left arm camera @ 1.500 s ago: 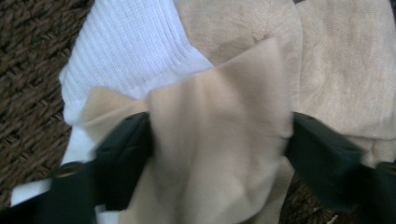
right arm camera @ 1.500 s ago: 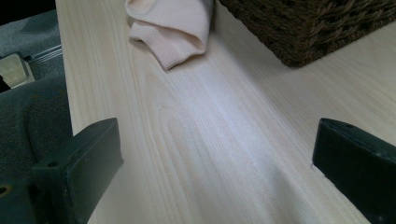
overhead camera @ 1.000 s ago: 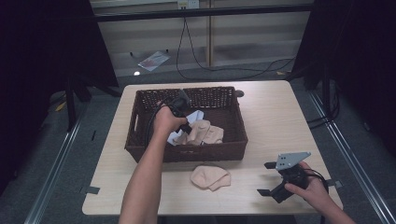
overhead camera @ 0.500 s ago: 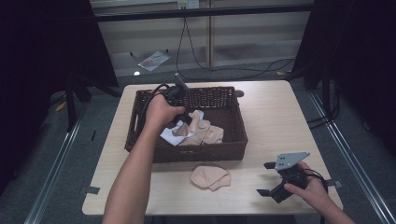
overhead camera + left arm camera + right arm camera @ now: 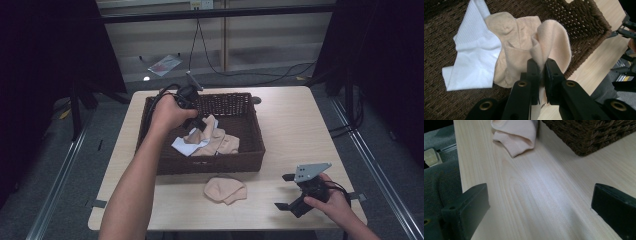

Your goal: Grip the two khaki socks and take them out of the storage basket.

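Pinching a fold of the soft peach sock (image 5: 554, 42) between my left gripper (image 5: 541, 67) fingers, I hold it over the dark brown woven wicker basket (image 5: 250, 150). My right gripper (image 5: 286, 191) rests spread wide on the pale wooden desk (image 5: 285, 120).

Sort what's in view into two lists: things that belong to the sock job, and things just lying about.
Part of the job:
- left gripper, shut on a peach sock
- wicker basket
- white sock in the basket
- peach sock on the table
- right gripper, open above the table

Lying about:
- cables on the floor
- paper packet on the floor
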Action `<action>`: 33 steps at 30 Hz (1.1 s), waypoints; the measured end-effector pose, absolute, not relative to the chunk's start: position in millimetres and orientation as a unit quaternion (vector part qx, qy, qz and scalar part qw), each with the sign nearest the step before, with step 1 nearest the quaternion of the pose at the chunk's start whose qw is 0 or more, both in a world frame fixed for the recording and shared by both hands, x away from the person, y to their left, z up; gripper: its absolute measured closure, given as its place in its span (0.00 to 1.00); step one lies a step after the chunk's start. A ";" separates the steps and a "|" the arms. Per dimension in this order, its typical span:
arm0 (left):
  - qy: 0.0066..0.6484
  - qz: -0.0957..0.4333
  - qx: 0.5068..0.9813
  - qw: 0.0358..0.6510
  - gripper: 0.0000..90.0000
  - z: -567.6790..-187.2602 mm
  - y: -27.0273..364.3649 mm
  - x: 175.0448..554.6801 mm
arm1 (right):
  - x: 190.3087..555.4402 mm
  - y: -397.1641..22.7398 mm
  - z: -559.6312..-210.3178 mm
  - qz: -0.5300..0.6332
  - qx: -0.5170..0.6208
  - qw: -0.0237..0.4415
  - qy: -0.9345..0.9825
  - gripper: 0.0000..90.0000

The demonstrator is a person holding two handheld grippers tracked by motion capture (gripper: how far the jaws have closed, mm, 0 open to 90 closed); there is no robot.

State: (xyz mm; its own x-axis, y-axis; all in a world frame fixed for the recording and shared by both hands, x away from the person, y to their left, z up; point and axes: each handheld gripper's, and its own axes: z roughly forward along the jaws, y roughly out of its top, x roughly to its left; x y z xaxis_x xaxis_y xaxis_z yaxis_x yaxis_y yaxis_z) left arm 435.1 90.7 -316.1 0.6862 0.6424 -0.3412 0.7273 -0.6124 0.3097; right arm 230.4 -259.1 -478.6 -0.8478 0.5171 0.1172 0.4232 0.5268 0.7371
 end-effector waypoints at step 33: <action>0.347 -0.118 0.908 0.205 0.93 -265.5 90.3 403.2 | 230.1 -257.2 -479.5 0.401 0.267 0.056 0.874 0.01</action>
